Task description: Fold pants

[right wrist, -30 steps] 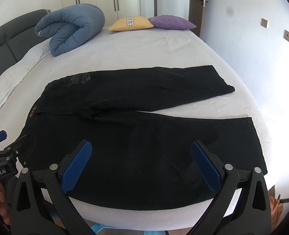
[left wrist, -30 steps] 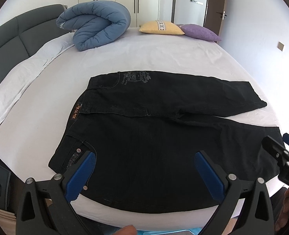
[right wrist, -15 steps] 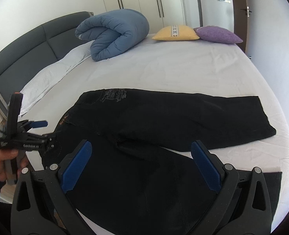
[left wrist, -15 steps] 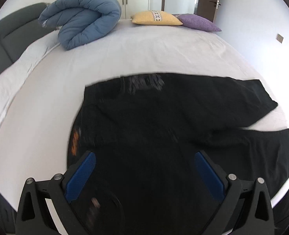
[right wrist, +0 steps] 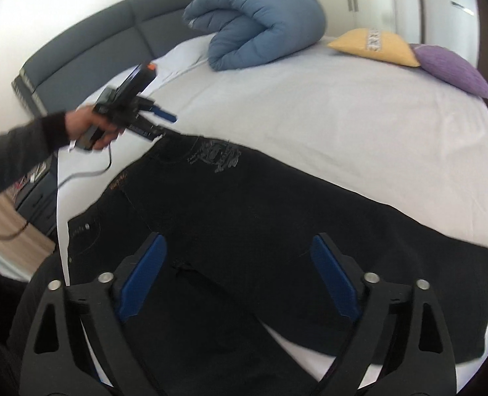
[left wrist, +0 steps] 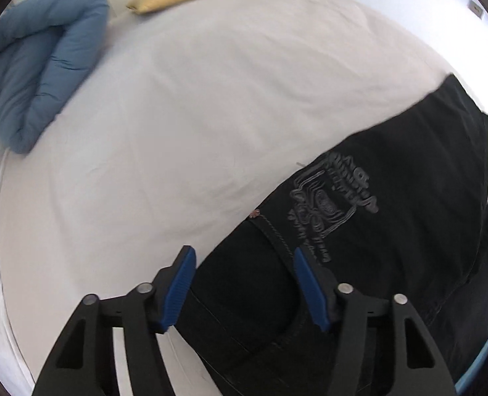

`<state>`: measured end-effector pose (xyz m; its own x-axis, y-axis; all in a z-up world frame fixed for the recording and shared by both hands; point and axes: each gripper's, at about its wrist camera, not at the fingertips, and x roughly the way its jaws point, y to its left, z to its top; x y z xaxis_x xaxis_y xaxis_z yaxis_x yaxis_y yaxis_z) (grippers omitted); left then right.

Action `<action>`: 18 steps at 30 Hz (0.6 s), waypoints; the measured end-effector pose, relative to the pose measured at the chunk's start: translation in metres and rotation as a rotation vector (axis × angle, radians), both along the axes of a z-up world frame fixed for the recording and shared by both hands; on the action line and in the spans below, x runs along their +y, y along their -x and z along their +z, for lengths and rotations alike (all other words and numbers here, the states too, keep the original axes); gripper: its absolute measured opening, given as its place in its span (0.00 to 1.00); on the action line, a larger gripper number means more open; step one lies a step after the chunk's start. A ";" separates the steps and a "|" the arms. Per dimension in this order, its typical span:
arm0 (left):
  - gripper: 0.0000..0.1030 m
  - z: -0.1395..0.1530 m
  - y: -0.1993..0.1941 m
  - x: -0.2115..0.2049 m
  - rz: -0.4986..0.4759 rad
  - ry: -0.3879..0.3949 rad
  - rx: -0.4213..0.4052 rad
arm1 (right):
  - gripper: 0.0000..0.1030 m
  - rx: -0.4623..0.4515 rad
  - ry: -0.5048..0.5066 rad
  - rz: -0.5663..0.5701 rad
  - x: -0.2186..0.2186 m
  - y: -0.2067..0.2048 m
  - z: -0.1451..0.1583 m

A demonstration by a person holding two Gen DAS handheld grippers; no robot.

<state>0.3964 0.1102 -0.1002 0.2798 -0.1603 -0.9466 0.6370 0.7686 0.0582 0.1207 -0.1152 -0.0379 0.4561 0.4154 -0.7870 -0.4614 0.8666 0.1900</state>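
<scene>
Both my left gripper (left wrist: 244,285) and right gripper (right wrist: 240,277) are closing, empty, over the black pants (right wrist: 244,217); heavy floppy denim, so I'd pinch the thick waistband corner (left wrist: 224,264)

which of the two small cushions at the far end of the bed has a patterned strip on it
The yellow cushion: a pale patterned band runs across its middle. The purple cushion beside it is plain.

Black pants (right wrist: 244,224); white bed (right wrist: 343,105)
</scene>
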 end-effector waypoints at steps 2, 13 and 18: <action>0.61 -0.011 -0.010 -0.001 -0.066 -0.028 0.040 | 0.76 0.009 0.008 0.054 0.006 -0.021 -0.010; 0.54 -0.044 -0.050 0.024 -0.084 -0.002 0.223 | 0.73 0.039 0.000 0.195 0.046 -0.039 -0.041; 0.24 -0.039 -0.042 0.014 -0.136 -0.033 0.177 | 0.69 0.030 0.035 0.220 0.063 -0.062 -0.041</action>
